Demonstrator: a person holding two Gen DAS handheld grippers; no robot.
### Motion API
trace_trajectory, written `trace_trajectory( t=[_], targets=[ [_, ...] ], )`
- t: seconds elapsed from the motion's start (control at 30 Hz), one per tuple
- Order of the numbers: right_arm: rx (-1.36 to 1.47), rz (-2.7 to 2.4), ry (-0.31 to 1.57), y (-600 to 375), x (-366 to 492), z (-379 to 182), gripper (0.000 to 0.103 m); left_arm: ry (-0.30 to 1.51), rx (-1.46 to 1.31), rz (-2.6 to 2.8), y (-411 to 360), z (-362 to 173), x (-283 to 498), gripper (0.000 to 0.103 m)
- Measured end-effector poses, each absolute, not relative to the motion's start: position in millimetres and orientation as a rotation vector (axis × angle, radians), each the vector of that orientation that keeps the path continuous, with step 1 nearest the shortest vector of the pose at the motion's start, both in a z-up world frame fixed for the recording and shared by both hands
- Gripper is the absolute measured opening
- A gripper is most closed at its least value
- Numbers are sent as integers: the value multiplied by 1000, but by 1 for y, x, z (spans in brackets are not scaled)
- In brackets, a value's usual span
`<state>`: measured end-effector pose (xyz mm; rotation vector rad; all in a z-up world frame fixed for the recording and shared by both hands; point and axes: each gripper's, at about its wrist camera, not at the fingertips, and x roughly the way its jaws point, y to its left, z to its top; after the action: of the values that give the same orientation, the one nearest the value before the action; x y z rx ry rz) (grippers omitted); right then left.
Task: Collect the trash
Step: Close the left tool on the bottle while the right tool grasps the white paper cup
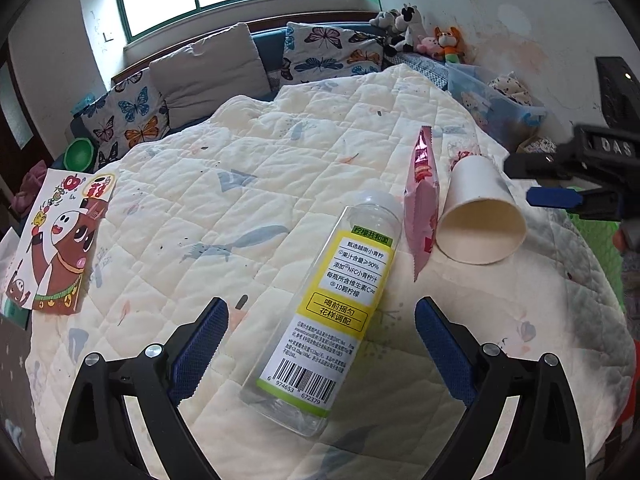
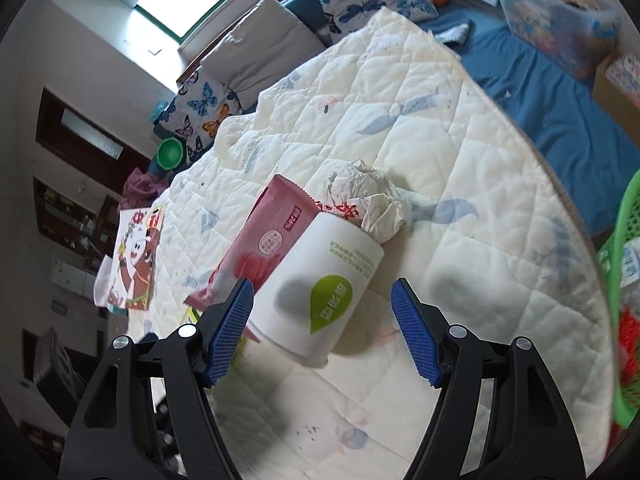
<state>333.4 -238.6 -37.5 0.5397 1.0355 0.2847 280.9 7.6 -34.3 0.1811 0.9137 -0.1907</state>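
A clear empty bottle (image 1: pixel 320 312) with a yellow label lies on the quilted table cover, its base between the open fingers of my left gripper (image 1: pixel 320 320). A pink snack wrapper (image 1: pixel 422 196) and a white paper cup (image 1: pixel 480 216) lie on their sides to its right. In the right wrist view my right gripper (image 2: pixel 322 312) is open, just short of the cup (image 2: pixel 320 292), with the wrapper (image 2: pixel 264 240) to the left and crumpled white paper (image 2: pixel 368 200) behind. The right gripper (image 1: pixel 556 184) also shows at the right edge of the left wrist view.
A cartoon picture card (image 1: pixel 56 240) lies at the table's left edge. A green plastic basket (image 2: pixel 624 300) stands at the right. Beyond the table are a blue sofa with butterfly cushions (image 1: pixel 324 48), stuffed toys (image 1: pixel 404 28) and a green bowl (image 1: pixel 79 154).
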Motion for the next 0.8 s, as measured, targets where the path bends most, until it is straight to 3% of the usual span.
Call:
trace_trajectory(
  t=[0.33, 0.47, 0.7, 0.8],
  targets=[
    [735, 267, 1113, -240, 358, -62, 71, 946, 172, -198, 10, -45, 293, 90],
    [812, 279, 1158, -244, 359, -76, 64, 959, 189, -216, 6, -50, 298, 89],
    [822, 328, 1129, -256, 344, -66, 63, 993, 155, -248, 6, -59, 304, 62],
    [768, 343, 1099, -256, 334, -55, 63, 984, 167, -254, 1, -59, 302, 56]
  ],
)
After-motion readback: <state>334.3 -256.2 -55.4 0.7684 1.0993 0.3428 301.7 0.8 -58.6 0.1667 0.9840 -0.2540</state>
